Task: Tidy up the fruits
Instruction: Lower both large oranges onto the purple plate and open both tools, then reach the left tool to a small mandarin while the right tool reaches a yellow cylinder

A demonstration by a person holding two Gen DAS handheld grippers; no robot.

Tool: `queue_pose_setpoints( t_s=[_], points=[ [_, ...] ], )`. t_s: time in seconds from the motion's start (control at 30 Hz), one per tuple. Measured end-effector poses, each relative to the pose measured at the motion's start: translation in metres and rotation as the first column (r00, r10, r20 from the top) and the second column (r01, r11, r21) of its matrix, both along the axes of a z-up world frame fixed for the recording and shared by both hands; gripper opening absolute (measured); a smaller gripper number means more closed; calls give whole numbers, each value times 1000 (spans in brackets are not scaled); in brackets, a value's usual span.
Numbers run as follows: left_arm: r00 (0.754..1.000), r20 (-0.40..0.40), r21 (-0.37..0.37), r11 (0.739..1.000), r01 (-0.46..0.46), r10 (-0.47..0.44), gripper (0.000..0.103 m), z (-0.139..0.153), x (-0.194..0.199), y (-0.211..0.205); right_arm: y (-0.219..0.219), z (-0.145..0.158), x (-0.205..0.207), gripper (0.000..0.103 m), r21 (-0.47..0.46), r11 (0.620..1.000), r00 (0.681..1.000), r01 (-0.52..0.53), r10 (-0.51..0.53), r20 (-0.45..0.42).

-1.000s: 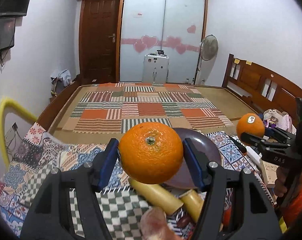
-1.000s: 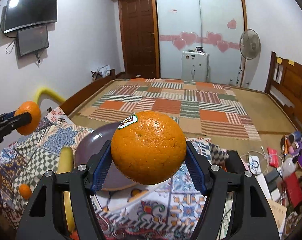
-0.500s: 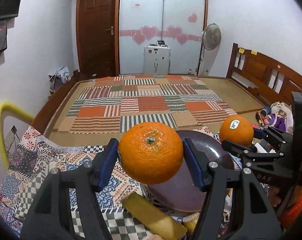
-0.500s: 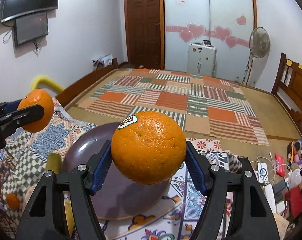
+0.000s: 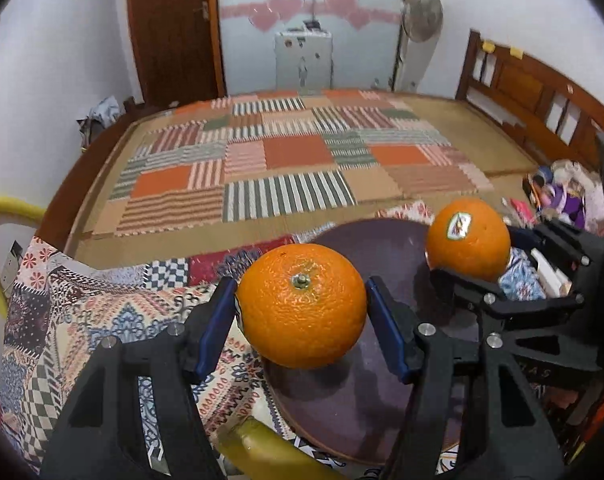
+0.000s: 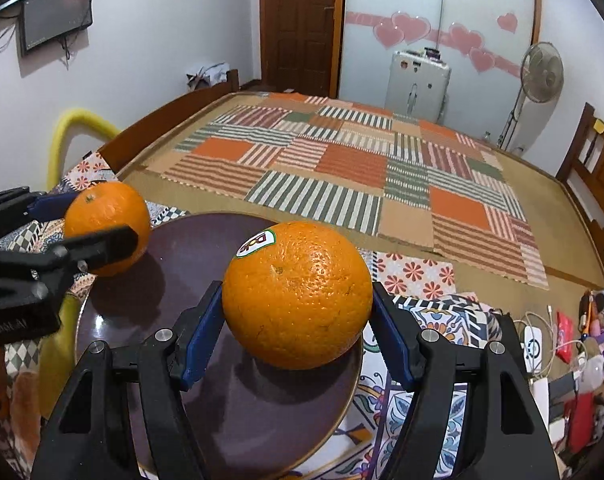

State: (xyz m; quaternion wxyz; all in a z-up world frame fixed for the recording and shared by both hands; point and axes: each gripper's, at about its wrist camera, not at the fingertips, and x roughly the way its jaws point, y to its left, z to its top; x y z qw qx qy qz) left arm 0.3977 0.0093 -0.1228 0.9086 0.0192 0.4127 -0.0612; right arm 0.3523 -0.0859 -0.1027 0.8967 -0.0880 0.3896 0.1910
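Oranges [image 5: 301, 312] in both grippers [image 6: 298, 332]

A striped patchwork mat [image 6: 353, 168] covers the bed, with a standing fan [image 6: 539, 74] and white suitcase [image 6: 417, 80] beyond.

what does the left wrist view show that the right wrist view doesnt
Only the left wrist view shows the stem end of the left gripper's orange and a yellow banana at the bottom edge. Only the right wrist view shows the wall screen and the right gripper from behind, its stickered orange held low over the plate. Both show the dark plate, both oranges, the patchwork mat, the fan and the suitcase.
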Motion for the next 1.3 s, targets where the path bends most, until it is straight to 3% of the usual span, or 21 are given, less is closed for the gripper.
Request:
queue_pose_setpoints(
  t_s=[0.23,0.53,0.63,0.73,0.93,1.3],
  points=[
    [998,-65,-24,1000,9,-10,65,-12,11,-2,2,-9,7,67,-6,1000,999,-11,11,-41],
    [994,-106,-10,1000,26,-26,65,-18,12,-11,9,-9,6,68,-45,999,999,-26,25,-27],
    [992,-125,-20,1000,23,-26,65,-18,13,-10,9,-8,4,74,-49,998,999,-36,34,-32],
    [996,-90,-24,1000,17,-19,68,-12,9,-6,5,-4,-1,80,-45,998,999,-37,37,-15],
    [1000,-16,-33,999,-4,3,70,13,-7,3,-3,9,-17,80,-35,999,1000,-20,21,18],
    [989,148,-15,1000,-17,19,71,64,-89,18,-16,61,-82,80,58,998,988,-18,9,155]
  ],
)
